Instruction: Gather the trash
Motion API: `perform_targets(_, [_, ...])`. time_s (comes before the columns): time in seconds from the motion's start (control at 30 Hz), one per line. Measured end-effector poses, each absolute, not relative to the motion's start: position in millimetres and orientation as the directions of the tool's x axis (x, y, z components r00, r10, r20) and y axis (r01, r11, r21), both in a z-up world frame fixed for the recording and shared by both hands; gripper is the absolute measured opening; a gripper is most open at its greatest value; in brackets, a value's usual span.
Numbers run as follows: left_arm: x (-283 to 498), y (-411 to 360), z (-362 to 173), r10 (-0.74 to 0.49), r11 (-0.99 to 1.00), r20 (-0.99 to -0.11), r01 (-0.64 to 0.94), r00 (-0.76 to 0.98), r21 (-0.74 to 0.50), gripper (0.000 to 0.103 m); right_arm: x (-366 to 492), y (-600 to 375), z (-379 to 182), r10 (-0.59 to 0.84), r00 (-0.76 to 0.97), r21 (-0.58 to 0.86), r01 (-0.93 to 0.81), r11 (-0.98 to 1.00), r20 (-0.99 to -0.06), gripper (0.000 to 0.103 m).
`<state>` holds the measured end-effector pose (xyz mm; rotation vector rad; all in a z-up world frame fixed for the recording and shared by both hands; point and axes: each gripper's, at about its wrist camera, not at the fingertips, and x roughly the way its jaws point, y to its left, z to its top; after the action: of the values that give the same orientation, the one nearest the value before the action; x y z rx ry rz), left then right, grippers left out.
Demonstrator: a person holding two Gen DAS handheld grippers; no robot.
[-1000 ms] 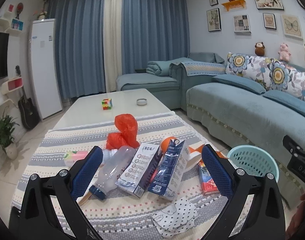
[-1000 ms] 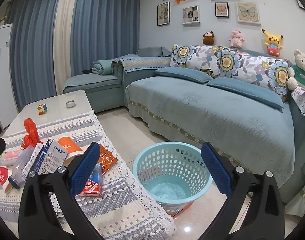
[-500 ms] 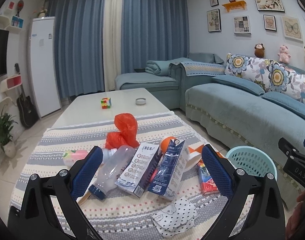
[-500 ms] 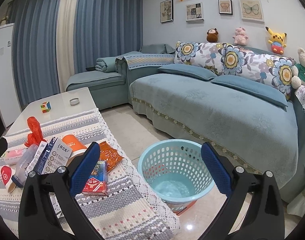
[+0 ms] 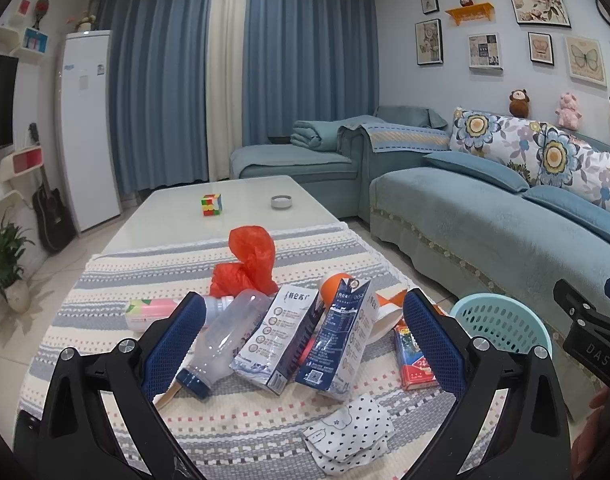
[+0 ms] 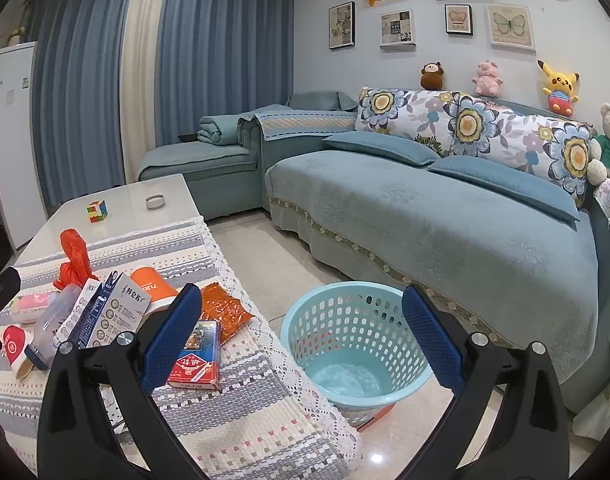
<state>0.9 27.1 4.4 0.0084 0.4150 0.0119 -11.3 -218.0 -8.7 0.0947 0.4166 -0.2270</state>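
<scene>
Trash heaped mid-tablecloth (image 5: pixel 153 276): pink tube (image 5: pixel 151 314), clear bottle (image 5: pixel 225 336), two cartons (image 5: pixel 305 340) leaning together, red pack (image 5: pixel 415 360). Left gripper (image 5: pixel 305 344) and right gripper (image 6: pixel 301 336) both spread wide, holding nothing. Risk: pulling one carton likely topples its neighbour or rolls the bottle; basket (image 6: pixel 357 352) sits on the floor beside the table, so a careless drop may miss it.

Right claw (image 6: pixel 301 340) drifted slightly left toward table (image 6: pixel 117 210).

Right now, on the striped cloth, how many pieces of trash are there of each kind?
Cartons: 2
Bottles: 2
Paper cups: 2
Red plastic bag: 1
Orange snack packet: 1
Red card box: 1
Dotted wrapper: 1
Total: 10
</scene>
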Motion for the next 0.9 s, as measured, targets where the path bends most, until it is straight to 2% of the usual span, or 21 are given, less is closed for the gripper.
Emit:
perform_targets(0.4, [-2.2,28.3,7.8,0.028,1.000,-0.405,-0.028,0.914,0.007,0.096,-11.0,-212.1,-5.0,-0.160,0.898,0.069,0.206,0.976,-0.410,0.090])
perform_targets(0.53, [0.3,57.4,17.0,0.081,0.993,-0.444,-0.108,0.892,-0.037,0.096,-8.4,-206.8,-3.0,-0.102,0.902,0.110,0.162,0.981,-0.420,0.087])
perform_targets(0.63, [3.0,97.9,21.3,0.101,0.986,-0.486,-0.152,0.868,-0.066,0.096,-5.0,-197.5,-1.4,-0.086,0.899,0.114,0.148,0.982,-0.429,0.073])
perform_targets(0.7, [3.5,132.1,16.4,0.146,0.977,-0.521,-0.206,0.841,-0.059,0.096,0.8,-187.5,-0.8,-0.070,0.893,0.114,0.133,0.985,-0.444,0.046])
perform_targets(0.77, [6.0,158.2,7.0,0.162,0.970,-0.560,-0.235,0.812,-0.061,0.095,8.7,-174.5,-1.3,-0.042,0.889,0.114,0.105,0.988,-0.457,0.039])
perform_targets(0.87, [15.0,197.5,-19.3,0.157,0.962,-0.639,-0.264,0.753,-0.074,0.094,22.1,-149.7,-3.1,0.018,0.876,0.111,0.040,0.993,-0.482,0.039])
perform_targets(0.9, [16.8,205.9,-26.4,0.148,0.960,-0.658,-0.266,0.738,-0.083,0.090,25.0,-139.0,-4.0,0.027,0.875,0.095,0.021,0.995,-0.483,0.039])
